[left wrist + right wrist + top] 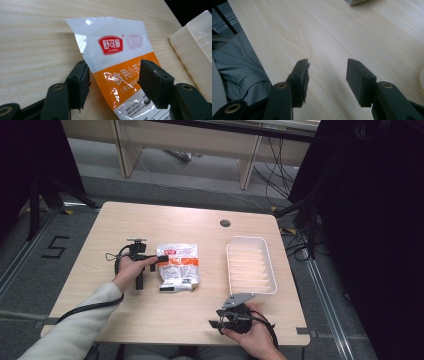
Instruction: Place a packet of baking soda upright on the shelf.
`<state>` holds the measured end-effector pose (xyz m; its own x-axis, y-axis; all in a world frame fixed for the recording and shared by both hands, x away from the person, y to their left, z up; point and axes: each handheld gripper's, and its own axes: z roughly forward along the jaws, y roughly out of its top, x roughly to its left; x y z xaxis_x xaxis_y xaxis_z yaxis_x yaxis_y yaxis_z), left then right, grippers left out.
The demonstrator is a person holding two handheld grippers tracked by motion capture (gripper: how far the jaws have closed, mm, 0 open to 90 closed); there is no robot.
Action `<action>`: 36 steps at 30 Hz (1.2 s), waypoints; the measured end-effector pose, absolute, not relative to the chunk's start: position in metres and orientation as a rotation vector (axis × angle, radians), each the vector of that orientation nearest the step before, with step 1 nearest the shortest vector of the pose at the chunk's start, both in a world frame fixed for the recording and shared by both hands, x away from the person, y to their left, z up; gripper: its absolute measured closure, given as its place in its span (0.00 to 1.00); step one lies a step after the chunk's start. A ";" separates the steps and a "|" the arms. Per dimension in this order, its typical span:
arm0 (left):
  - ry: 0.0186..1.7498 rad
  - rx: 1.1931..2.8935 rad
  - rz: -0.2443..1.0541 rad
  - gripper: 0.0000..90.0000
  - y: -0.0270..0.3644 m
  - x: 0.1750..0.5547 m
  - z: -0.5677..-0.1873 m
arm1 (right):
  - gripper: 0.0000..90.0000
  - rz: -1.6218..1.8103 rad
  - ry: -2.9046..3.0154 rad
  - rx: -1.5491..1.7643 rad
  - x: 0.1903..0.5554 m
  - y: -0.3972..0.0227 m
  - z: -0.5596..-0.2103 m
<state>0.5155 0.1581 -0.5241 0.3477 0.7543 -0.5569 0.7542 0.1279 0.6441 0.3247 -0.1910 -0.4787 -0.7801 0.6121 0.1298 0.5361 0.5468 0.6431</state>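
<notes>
Packet (120, 67) between open left claw (113, 82)

1. The packet (117, 72), white with a red logo and an orange band, lies flat on the wood.
2. Its orange part sits between the left gripper's fingers (78, 85), upper edge pointing beyond them.

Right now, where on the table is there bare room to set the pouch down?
Bare wood lies behind the pouch, toward the cable hole, and in front between both grippers. It is crowded around the left gripper and beside the white tray.
</notes>
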 end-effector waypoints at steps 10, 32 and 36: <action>1.370 1.586 -0.029 0.53 0.159 0.517 -0.528 | 0.59 1.024 2.693 0.975 0.326 -0.192 -0.478; 1.247 1.710 0.067 0.95 0.156 0.513 -0.527 | 0.60 0.951 2.720 0.943 0.327 -0.192 -0.478; 1.236 1.698 0.060 0.99 0.157 0.511 -0.525 | 0.60 0.950 2.721 0.940 0.327 -0.193 -0.479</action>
<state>0.5114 0.1566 -0.5252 0.4778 0.7406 -0.4724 0.6911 0.0150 0.7226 0.3271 -0.1927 -0.4787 -0.8023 0.5893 0.0949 0.5203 0.6125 0.5951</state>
